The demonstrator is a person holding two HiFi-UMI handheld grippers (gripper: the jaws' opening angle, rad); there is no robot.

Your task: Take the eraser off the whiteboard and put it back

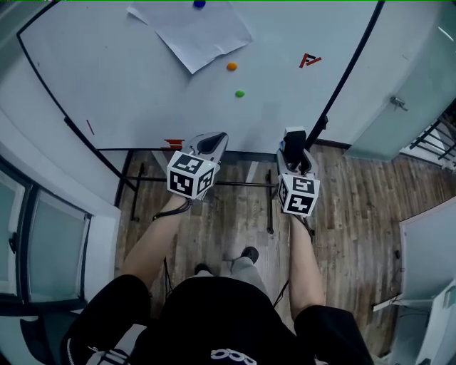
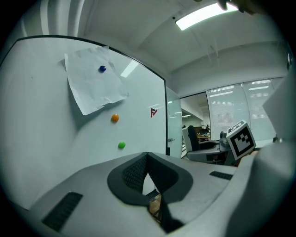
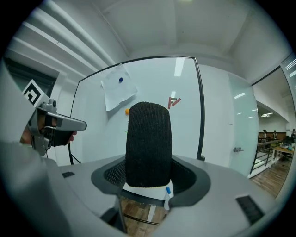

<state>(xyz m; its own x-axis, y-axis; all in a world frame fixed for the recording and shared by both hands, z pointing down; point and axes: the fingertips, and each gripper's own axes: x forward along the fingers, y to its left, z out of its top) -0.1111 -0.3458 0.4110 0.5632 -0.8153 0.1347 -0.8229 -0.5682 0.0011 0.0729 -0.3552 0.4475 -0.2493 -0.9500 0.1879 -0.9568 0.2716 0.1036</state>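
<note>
The right claw (image 3: 149, 183) clamped the felt eraser (image 3: 149, 143), which looked light and soft-faced and best gripped by its stiffer white base. The left claw (image 2: 147, 156) was closed and empty, with the whiteboard (image 1: 128, 78) at twelve o'clock.

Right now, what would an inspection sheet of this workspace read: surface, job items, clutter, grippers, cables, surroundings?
Surface: whiteboard, upright on a stand, mostly blank.
Job's things: eraser, off the board, dark felt toward the camera.
Clutter: paper sheet under a blue magnet; orange magnet; green magnet; small red mark.
Grippers: right gripper shut on the eraser; left gripper shut, empty.
Cables: dark cord looping beneath the left gripper.
Surroundings: wooden floor; glass door right of the board.
</note>
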